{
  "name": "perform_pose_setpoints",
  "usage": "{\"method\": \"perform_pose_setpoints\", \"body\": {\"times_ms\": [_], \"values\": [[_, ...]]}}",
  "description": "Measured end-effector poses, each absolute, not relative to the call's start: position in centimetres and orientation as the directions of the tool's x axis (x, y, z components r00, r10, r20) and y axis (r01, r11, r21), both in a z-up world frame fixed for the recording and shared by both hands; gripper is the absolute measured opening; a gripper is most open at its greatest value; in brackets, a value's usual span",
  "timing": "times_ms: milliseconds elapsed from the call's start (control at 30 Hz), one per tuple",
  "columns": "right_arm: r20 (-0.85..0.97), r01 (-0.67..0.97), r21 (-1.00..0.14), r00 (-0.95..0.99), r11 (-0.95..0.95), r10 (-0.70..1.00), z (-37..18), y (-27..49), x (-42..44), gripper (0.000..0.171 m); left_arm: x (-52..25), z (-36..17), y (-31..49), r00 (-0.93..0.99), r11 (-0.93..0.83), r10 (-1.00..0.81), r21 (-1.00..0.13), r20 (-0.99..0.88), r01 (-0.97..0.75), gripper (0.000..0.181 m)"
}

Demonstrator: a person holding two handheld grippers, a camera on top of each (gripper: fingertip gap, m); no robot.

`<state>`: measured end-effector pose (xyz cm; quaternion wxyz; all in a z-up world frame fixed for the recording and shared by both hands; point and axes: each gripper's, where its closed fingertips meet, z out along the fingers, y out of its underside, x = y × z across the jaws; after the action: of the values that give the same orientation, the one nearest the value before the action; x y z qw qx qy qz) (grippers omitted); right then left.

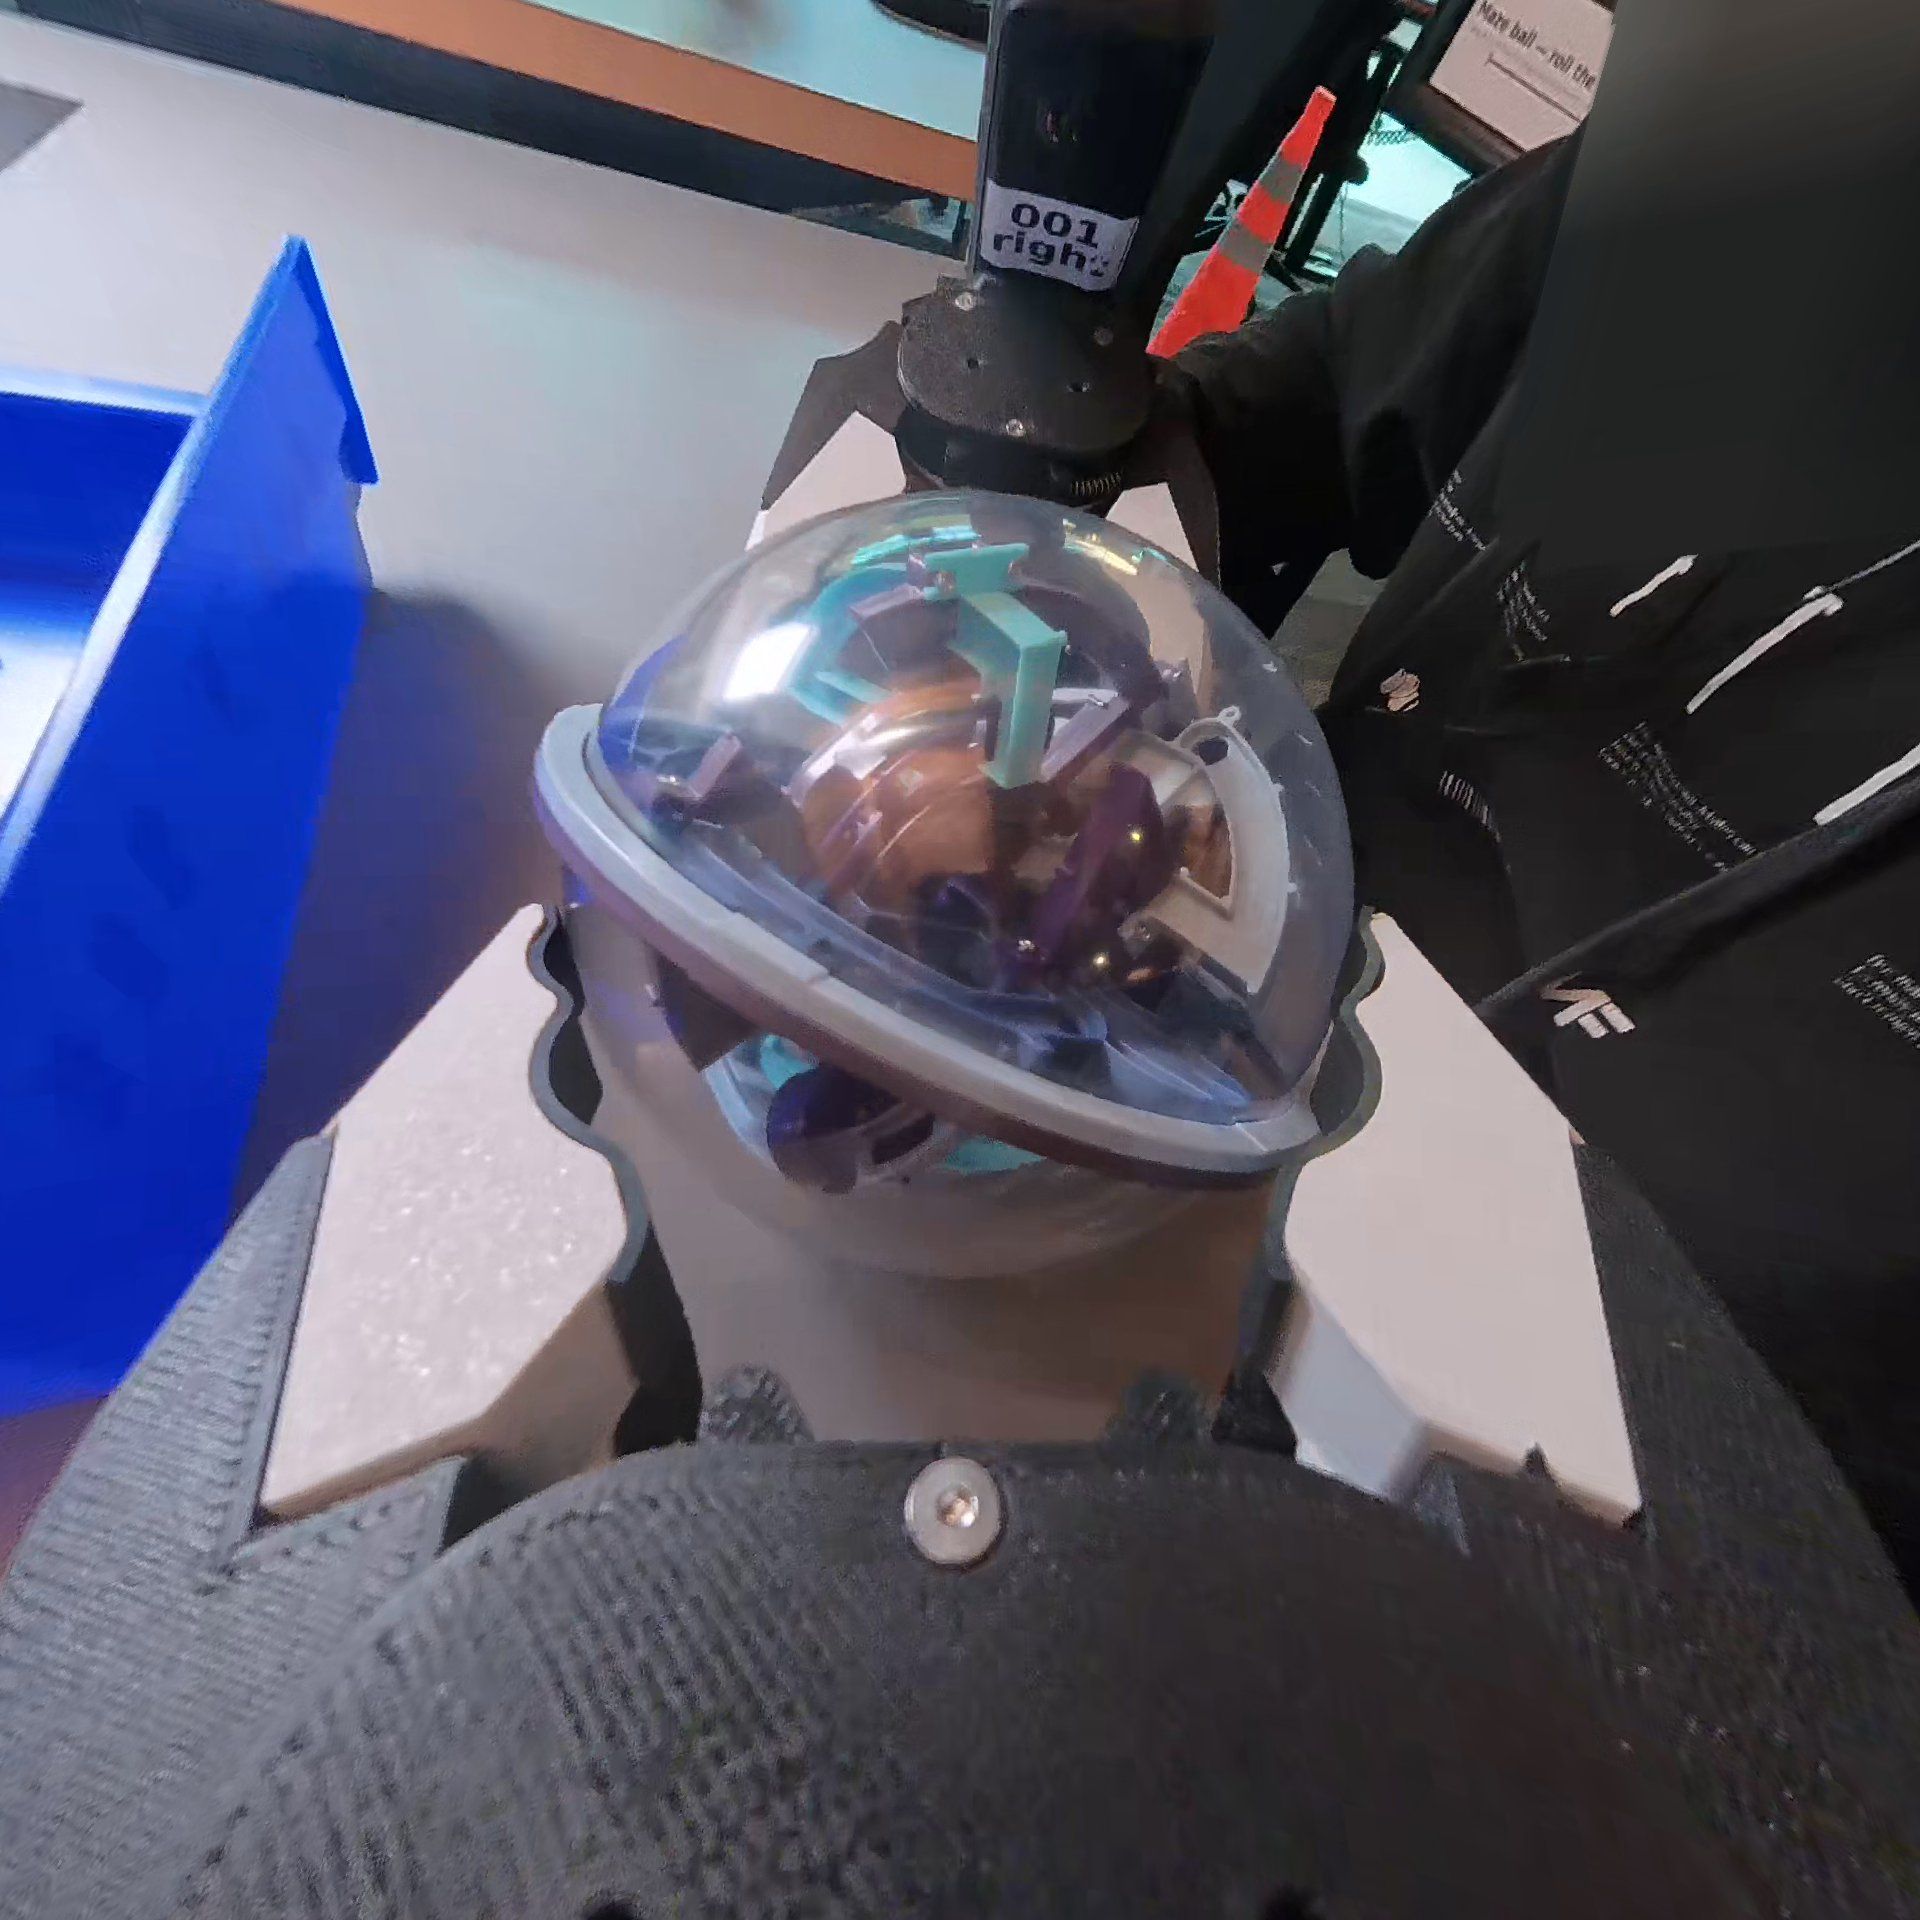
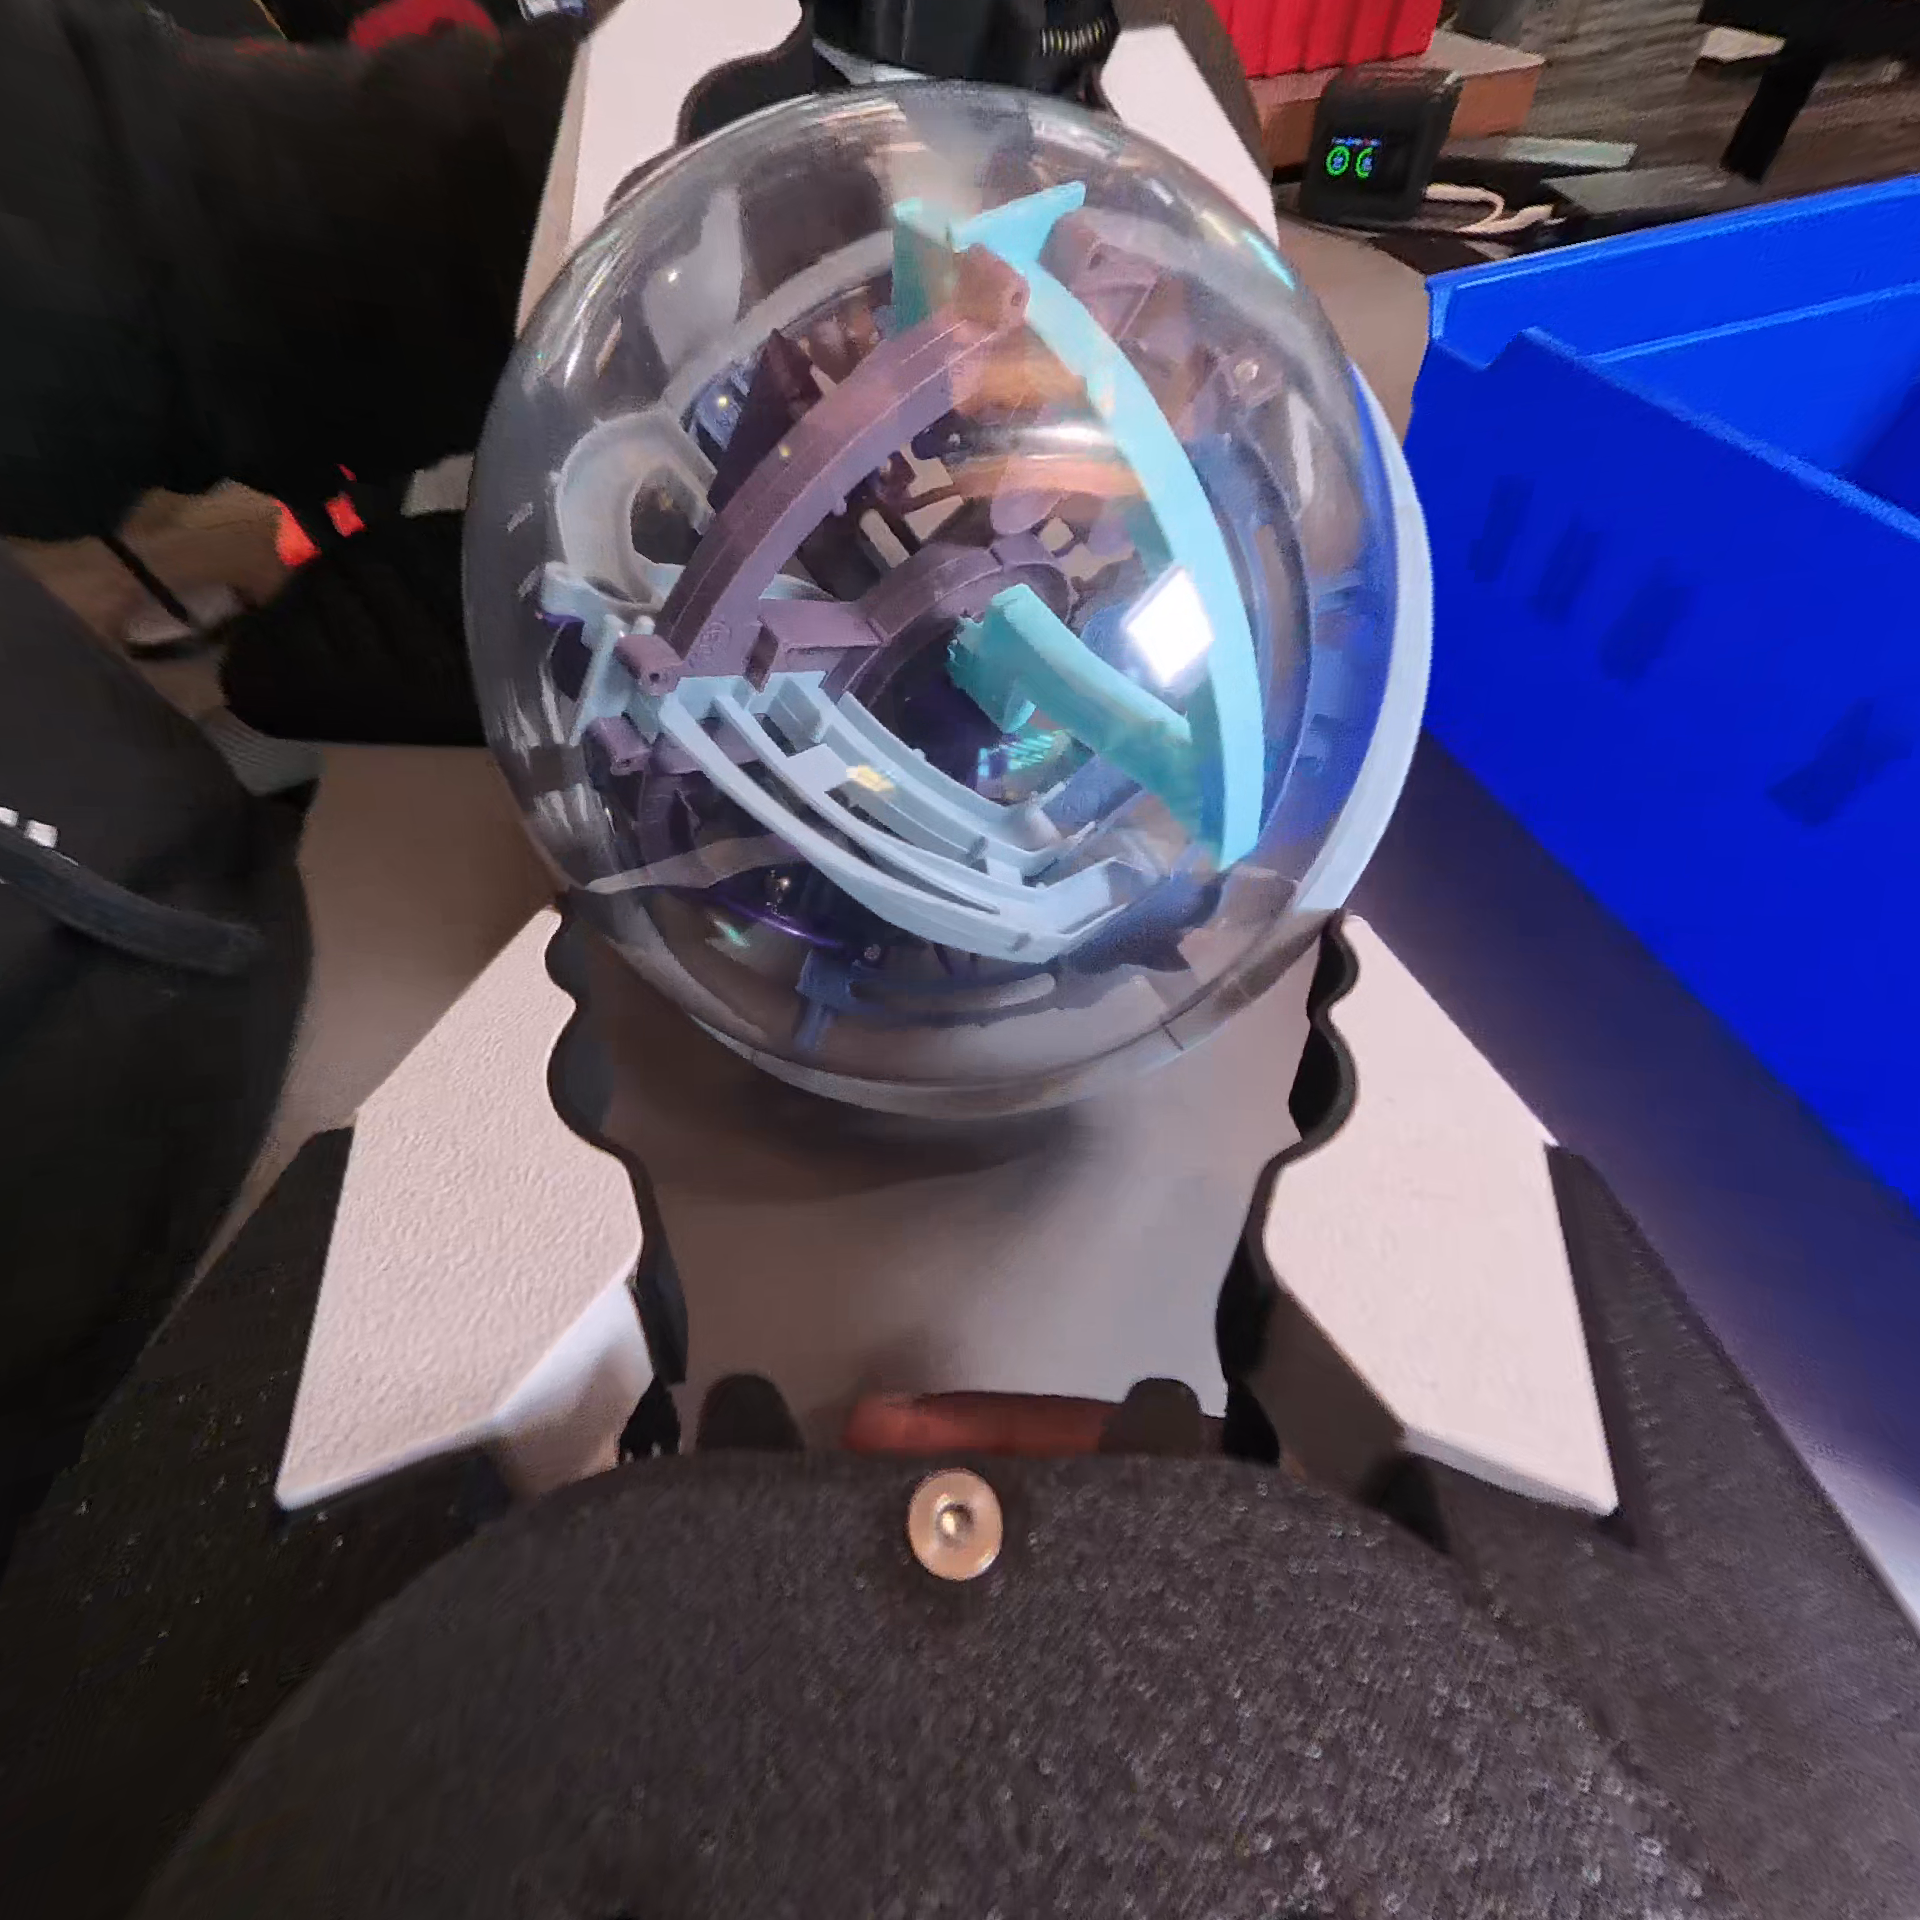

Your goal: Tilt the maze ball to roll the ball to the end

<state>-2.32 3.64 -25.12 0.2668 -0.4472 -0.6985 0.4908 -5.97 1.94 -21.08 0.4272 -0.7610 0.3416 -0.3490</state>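
Left gripper (image 1: 951, 1049): clamped on the maze ball (image 1: 940, 883), its two white fingers (image 1: 447, 1153) pressed against the lower half of the sphere from either side, black wavy pads touching the shell.
Right gripper (image 2: 951, 966): likewise clamped on the maze ball (image 2: 935, 592) from the opposite side; in the left wrist view its black body stood at the far side of the ball, pointing back toward the camera.
Maze ball: a clear plastic sphere with a grey band round its middle, the band tilted down to the right in the left wrist view. Inside ran teal, pale blue, purple and grey tracks around an orange-brown core. I could not make out the small rolling ball.
Position: held between the two grippers, above the tabletop (image 1: 582, 343); whether it touched the surface could not be told.
Tabletop: pale and plain.
Blue bin (image 1: 156, 790): an open plastic bin just beside the ball, left in the left wrist view, right in the right wrist view (image 2: 1704, 644).
Person (image 1: 1662, 727): dark printed clothing at the right.
Room: an orange traffic cone (image 1: 1247, 229) stood far off, and a small dark device with green lights (image 2: 1371, 145) lay far right.
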Motion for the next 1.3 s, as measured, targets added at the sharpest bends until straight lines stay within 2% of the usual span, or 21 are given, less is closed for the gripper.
{"method": "perform_pose_setpoints", "body": {"times_ms": [133, 233, 333, 467, 600, 833, 1033, 1167, 1300], "values": [[0.018, 0.351, -0.918, -0.425, 0.184, 0.905, -25.7, 3.8, -2.4, 0.128, -6.5, -20.6, 1.7, 0.607, -0.381, -0.773, -0.9, 0.185, -0.21, 0.136], [0.08, 0.346, -0.91, -0.397, 0.23, 0.914, -26.2, 4.1, -2.4, 0.122, -8.0, -19.2, 1.9, 0.741, -0.393, -0.637, -0.916, 0.211, -0.077, 0.129], [0.118, 0.322, -0.912, -0.39, 0.255, 0.913, -25.9, 3.7, -2.7, 0.118, -8.5, -19.9, 0.9, 0.808, -0.487, -0.495, -0.872, 0.321, 0.048, 0.134], [0.122, 0.306, -0.915, -0.409, 0.262, 0.904, -25.7, 3.0, -2.8, 0.118, -7.7, -21.8, 0.0, 0.825, -0.533, -0.44, -0.843, 0.356, 0.08, 0.141], [0.043, 0.3, -0.935, -0.439, 0.192, 0.897, -25.1, 2.8, -2.4, 0.116, -7.7, -21.9, -0.2, 0.798, -0.494, -0.519, -0.869, 0.307, 0.013, 0.142], [-0.207, 0.417, -0.908, -0.516, 0.032, 0.831, -24.9, 4.6, -2.4, 0.128, -7.2, -22.1, 0.1, 0.721, -0.344, -0.692, -0.895, 0.035, -0.286, 0.141], [-0.156, 0.425, -0.896, -0.569, 0.127, 0.807, -26.5, 3.4, -3.2, 0.124, -7.0, -22.0, 0.9, 0.684, -0.249, -0.719, -0.874, -0.123, -0.418, 0.141], [-0.094, 0.421, -0.888, -0.56, 0.185, 0.823, -27.4, 3.3, -2.8, 0.117, -6.9, -21.2, 0.6, 0.737, -0.214, -0.669, -0.926, -0.094, -0.312, 0.137], [-0.053, 0.41, -0.887, -0.55, 0.213, 0.834, -27.5, 3.5, -2.7, 0.114, -8.3, -20.0, -0.1, 0.812, -0.25, -0.573, -0.967, 0.108, -0.047, 0.135]]}}
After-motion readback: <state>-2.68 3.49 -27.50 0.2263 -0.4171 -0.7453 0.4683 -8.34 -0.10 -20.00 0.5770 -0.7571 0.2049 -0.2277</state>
